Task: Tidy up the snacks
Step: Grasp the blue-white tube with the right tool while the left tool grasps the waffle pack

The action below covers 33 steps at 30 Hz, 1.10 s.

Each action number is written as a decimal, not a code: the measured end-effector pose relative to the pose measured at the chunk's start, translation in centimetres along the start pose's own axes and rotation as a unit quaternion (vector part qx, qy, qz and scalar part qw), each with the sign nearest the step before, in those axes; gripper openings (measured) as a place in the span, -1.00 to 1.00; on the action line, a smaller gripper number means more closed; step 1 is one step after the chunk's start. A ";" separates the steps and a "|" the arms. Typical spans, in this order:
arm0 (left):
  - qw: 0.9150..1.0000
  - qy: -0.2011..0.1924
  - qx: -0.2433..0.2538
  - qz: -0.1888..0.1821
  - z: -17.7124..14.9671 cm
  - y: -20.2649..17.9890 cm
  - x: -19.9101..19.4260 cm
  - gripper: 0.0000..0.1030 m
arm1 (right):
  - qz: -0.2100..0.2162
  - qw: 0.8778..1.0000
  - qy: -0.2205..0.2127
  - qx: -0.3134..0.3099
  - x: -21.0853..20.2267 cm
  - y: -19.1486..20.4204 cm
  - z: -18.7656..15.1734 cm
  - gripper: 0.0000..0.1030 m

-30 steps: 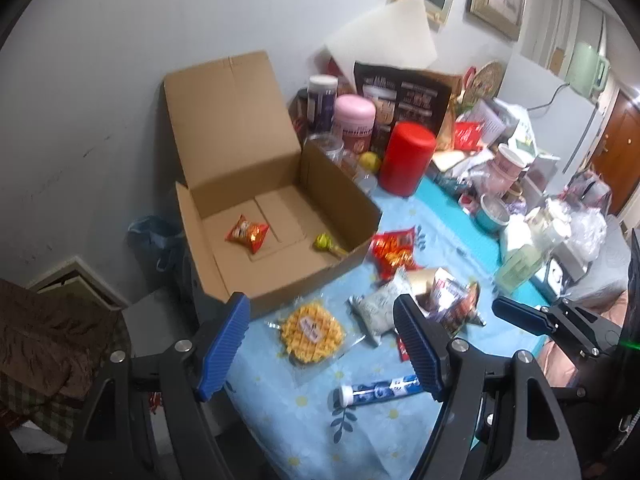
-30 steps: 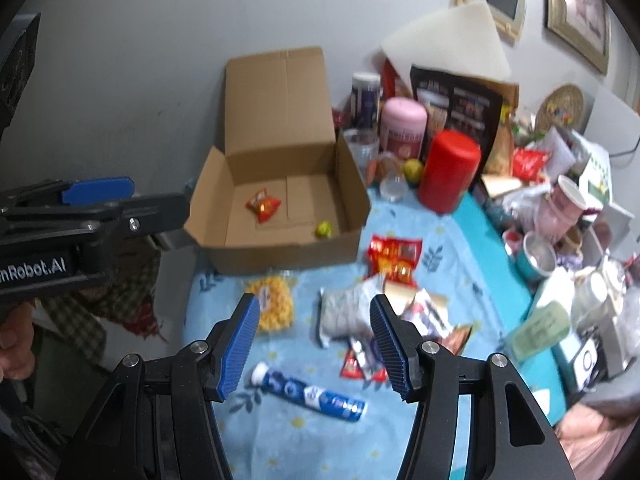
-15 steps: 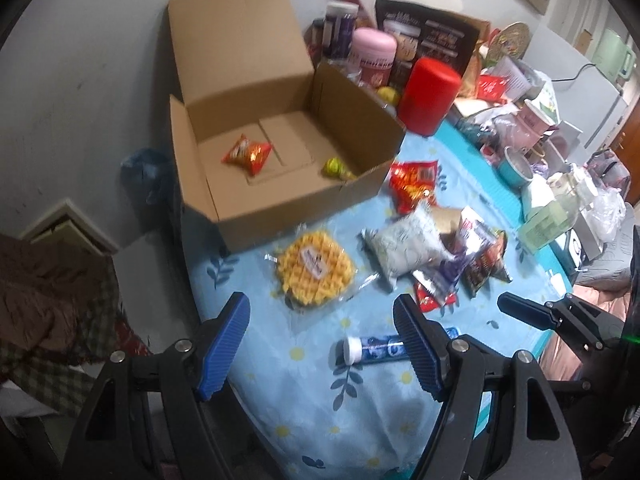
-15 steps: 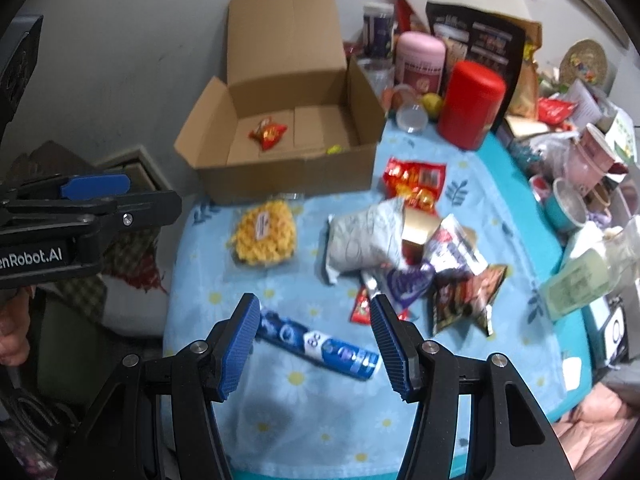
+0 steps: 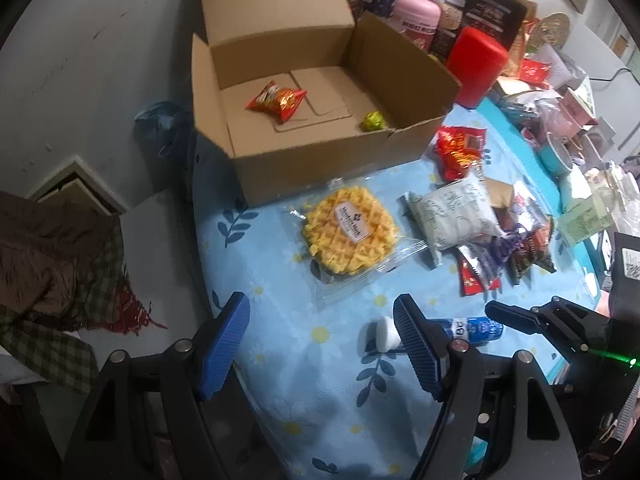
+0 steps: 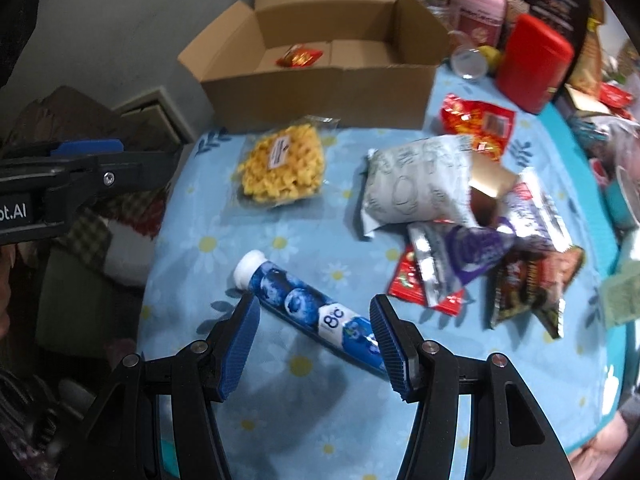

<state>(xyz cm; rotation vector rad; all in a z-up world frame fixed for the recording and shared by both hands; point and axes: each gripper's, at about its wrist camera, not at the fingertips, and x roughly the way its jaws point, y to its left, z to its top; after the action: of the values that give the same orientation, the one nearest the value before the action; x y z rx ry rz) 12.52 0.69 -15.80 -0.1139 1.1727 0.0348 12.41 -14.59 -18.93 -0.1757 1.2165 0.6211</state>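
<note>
An open cardboard box (image 5: 320, 168) at the table's far left holds a red snack packet (image 5: 276, 98) and a small green-gold candy (image 5: 372, 121). In front of it lie a yellow waffle pack (image 5: 350, 232), a grey-white bag (image 5: 452, 212) and a blue tube (image 6: 304, 304) with a white cap. My left gripper (image 5: 320, 344) hangs open over bare cloth, short of the waffle pack. My right gripper (image 6: 316, 344) is open above the blue tube, whose lower end runs behind its right finger; the pads do not touch it.
A heap of small wrappers (image 6: 500, 260) and a red packet (image 6: 480, 120) lie right of the bag. A red canister (image 6: 532, 62), pink tub (image 5: 416, 16) and dense clutter crowd the back right. The table edge drops at left to checked fabric (image 5: 52, 280).
Both grippers have come down toward the table and tipped further downward. The snacks now look larger, and the blue tube sits right under the right gripper's fingers. Neither gripper's opening changed.
</note>
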 end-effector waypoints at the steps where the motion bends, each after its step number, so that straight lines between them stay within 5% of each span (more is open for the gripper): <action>1: 1.000 0.003 -0.003 0.002 0.0 0.1 0.3 0.44 | 0.004 1.000 0.007 -0.007 0.5 0.1 0.0 0.12; 10: 1.000 0.005 -0.019 0.012 0.7 0.5 1.5 0.44 | 0.021 0.997 0.056 -0.058 4.1 0.3 0.0 0.11; 17: 1.000 0.004 -0.022 0.012 2.3 -0.3 2.6 0.44 | 0.012 0.998 0.050 -0.027 3.8 -1.0 0.0 -0.42; 24: 0.998 0.013 -0.053 -0.005 4.6 -0.9 5.6 0.44 | -0.004 0.997 0.045 0.067 3.1 -3.8 -0.5 -0.43; 33: 0.996 0.033 -0.081 -0.029 6.4 -1.7 9.5 0.44 | 0.001 0.995 0.044 0.088 3.2 -4.2 -0.6 -0.43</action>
<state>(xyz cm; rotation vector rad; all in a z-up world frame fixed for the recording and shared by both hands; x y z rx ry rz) 22.21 -0.64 -21.95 -0.2928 1.2323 0.0756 14.81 -17.17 -22.89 -0.0551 1.3506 0.5096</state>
